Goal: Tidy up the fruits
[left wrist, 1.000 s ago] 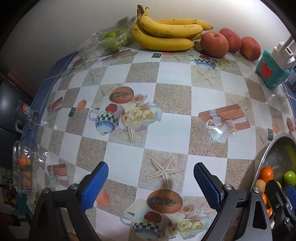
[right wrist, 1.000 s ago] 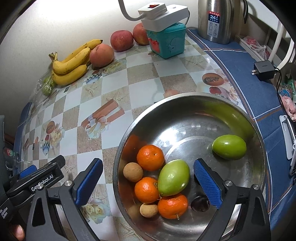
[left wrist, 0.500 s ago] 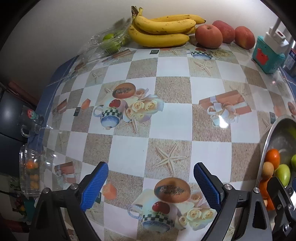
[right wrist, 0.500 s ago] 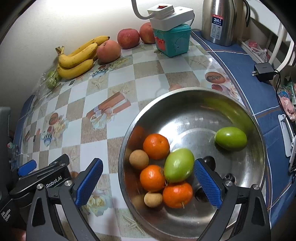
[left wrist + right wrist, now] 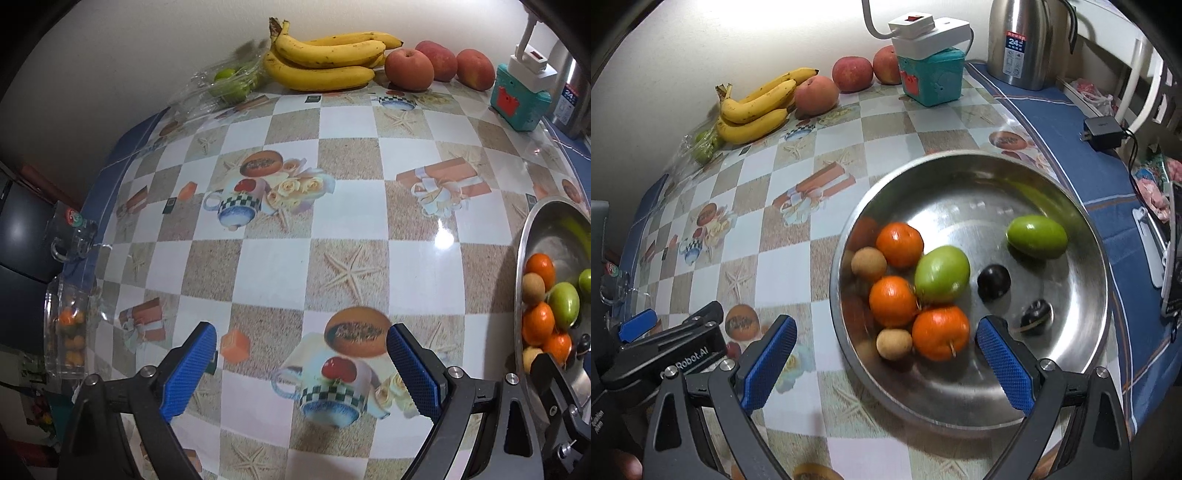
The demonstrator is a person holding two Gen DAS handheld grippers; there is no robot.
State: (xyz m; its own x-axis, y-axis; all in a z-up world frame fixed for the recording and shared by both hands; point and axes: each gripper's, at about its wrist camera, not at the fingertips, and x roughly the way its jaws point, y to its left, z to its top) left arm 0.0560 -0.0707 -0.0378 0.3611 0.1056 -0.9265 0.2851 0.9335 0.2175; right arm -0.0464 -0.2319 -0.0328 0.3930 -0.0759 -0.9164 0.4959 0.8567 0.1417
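Both grippers wide open, nothing between the jaws. Right gripper [image 5: 886, 365] hovers over the near rim of the steel bowl [image 5: 1086, 229], which sits toward the right edge of the tabletop [image 5: 266, 266], partly on the blue border strip. Left gripper [image 5: 301, 369] hangs over bare checkered cloth near the front edge, left of the bowl; its black frame shows at lower left of the right wrist view.

In the bowl: three oranges [image 5: 899, 244] clustered on the left side, touching each other in a loose column. Two small tan round fruits [image 5: 868, 263], one against the bowl's left wall, one by the near orange. A green oval fruit [image 5: 942, 274] leans on the oranges, long axis tilted from lower left up to upper right. A second green oval fruit [image 5: 1037, 236] lies apart on the right side, long axis roughly left-right, slightly dipping right. Two dark round fruits [image 5: 993, 282] sit between the two green ones and the near rim, apart from each other.

At the far edge by the wall: banana bunch [image 5: 325, 61], long axis running along the wall, stems pointing left, tips right toward three apples [image 5: 409, 69] in a row. Clear bag of small green fruit [image 5: 225, 83] left of the bananas. Teal box [image 5: 932, 79] with a white power strip on top stands right of the apples; steel kettle [image 5: 1023, 40] at the far right corner.
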